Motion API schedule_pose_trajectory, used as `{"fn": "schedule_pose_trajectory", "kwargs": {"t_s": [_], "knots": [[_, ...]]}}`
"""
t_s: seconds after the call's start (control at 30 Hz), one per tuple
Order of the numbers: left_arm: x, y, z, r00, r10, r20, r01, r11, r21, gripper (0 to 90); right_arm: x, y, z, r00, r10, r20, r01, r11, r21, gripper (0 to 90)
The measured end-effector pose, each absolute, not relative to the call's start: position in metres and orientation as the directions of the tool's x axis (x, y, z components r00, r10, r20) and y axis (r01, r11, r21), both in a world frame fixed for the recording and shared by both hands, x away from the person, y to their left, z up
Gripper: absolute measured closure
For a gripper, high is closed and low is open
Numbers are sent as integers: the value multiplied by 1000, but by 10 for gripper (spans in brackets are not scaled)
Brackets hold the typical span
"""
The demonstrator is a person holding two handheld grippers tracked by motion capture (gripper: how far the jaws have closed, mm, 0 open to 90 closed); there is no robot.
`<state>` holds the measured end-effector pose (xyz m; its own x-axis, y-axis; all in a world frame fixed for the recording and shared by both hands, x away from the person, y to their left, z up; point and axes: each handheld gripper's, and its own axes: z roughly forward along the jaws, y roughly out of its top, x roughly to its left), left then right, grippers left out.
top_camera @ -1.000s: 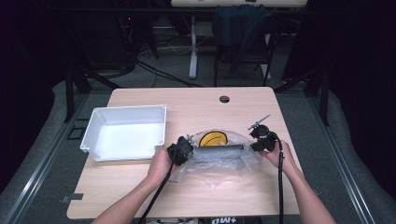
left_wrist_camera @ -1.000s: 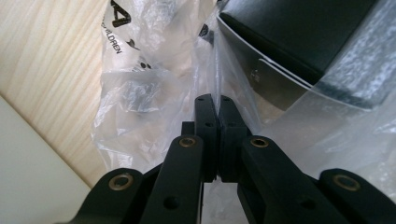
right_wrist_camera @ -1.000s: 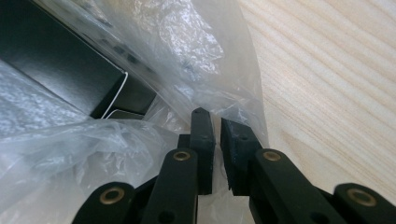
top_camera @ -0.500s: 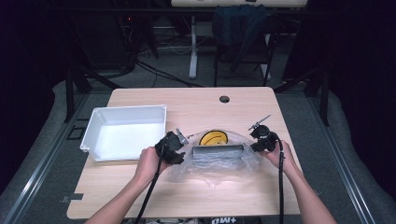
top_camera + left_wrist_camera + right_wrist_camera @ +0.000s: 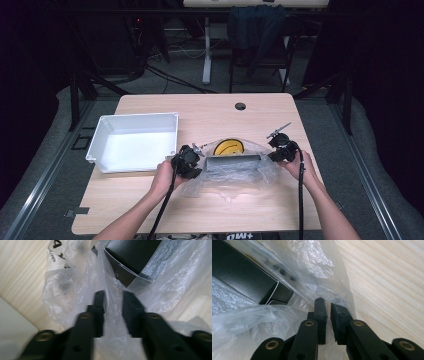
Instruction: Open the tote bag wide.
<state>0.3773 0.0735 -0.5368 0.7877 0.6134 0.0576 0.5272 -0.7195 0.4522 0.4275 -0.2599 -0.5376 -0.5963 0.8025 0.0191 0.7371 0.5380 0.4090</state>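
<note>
I have a clear plastic bag point(image 5: 235, 172) lying near the middle of the table point(image 5: 210, 107), right of the white tray point(image 5: 132, 140). Inside it sits a dark box point(image 5: 232, 162), with a yellow round thing point(image 5: 228, 146) just beyond the box on the far side. My left claw point(image 5: 192, 167) is at the bag's left end; its jaws have just been closing, a fold of film point(image 5: 112, 305) stands between them with a narrow gap left, and I cannot tell if the pads press it. My right claw point(image 5: 277, 152) is at the bag's right end, jaws nearly together, pinching the bag's edge point(image 5: 328, 302).
</note>
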Motion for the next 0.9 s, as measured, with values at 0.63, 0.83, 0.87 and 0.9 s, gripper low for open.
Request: {"fn": "schedule_pose_trajectory", "kwargs": {"t_s": [0.63,0.83,0.87,0.9], "knots": [[375,71,-542,802,589,102,501,-755,423,849,408,-283,-485,-588,805,77,694,454,559,434],[375,71,-542,802,589,99,501,-753,426,843,388,-268,-462,-665,742,80,627,498,599,432],[376,71,-542,802,589,100,501,-755,424,843,384,-260,-463,-688,721,87,619,520,588,439],[376,71,-542,802,590,99,502,-754,424,842,381,-251,-468,-701,709,75,616,549,565,445]]}}
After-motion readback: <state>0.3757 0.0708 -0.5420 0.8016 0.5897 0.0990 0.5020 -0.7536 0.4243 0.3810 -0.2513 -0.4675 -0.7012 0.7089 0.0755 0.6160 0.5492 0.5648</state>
